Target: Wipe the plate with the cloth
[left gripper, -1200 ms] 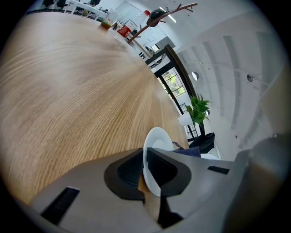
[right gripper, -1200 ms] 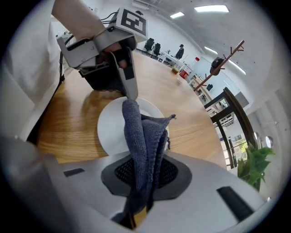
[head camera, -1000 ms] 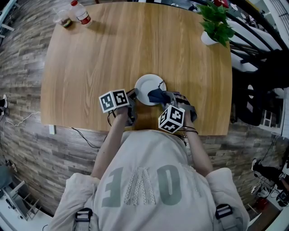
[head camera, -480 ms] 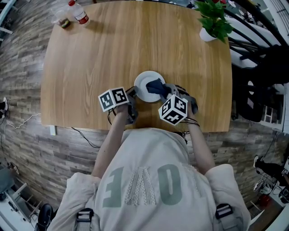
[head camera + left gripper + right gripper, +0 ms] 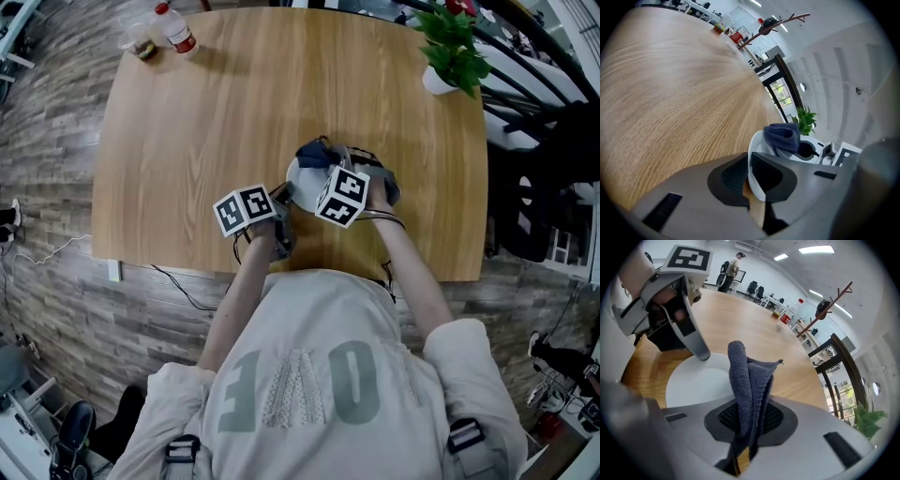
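Wooden counter (image 5: 234, 94), left gripper (image 5: 751, 176) fingers clamped on the near rim of the white plate (image 5: 757, 152), right gripper (image 5: 749, 420) fingers pinching the blue cloth (image 5: 747, 380) at the plate's far edge, bottle (image 5: 175, 28) and potted plant (image 5: 450, 52) at far corners, both forearms reaching forward, grippers tilted down.

Wooden table (image 5: 234, 103) on grey plank floor (image 5: 47, 141), ceiling lights (image 5: 815, 249).

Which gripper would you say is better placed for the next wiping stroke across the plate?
Right: the right gripper is shut on the cloth over the plate; the left gripper clamps its rim.
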A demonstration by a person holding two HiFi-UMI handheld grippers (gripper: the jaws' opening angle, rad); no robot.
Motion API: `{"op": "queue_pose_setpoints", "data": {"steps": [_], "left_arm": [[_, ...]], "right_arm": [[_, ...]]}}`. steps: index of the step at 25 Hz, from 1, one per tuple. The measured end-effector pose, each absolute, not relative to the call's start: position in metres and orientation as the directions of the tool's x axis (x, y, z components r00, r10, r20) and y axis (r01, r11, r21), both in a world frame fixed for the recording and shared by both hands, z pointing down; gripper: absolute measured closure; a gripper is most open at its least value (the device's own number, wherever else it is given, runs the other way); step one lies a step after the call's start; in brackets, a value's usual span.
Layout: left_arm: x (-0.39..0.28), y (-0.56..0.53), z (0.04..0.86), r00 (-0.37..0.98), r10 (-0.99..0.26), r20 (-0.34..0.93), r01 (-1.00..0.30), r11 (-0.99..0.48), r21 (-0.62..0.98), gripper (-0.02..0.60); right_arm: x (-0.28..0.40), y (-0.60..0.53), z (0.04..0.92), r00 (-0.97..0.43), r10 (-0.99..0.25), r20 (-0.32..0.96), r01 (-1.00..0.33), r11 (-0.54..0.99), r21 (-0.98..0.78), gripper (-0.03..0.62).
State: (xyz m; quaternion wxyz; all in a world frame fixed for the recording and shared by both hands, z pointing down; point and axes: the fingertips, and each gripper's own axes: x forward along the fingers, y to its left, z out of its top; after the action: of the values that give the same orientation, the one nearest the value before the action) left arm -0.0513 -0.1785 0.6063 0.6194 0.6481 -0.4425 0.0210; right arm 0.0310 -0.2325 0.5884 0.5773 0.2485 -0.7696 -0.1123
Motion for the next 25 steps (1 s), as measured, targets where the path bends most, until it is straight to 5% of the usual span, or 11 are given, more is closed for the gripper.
{"op": "queue_pose_setpoints", "data": {"steps": [25], "left_arm": [[-0.054, -0.179, 0.607, 0.594, -0.558, 0.579, -0.603, 0.168, 0.780, 0.551]], "right_arm": [[0.030, -0.103, 0.595, -0.280, -0.211, 0.936, -0.173, 0.971, 0.167, 0.542]]}}
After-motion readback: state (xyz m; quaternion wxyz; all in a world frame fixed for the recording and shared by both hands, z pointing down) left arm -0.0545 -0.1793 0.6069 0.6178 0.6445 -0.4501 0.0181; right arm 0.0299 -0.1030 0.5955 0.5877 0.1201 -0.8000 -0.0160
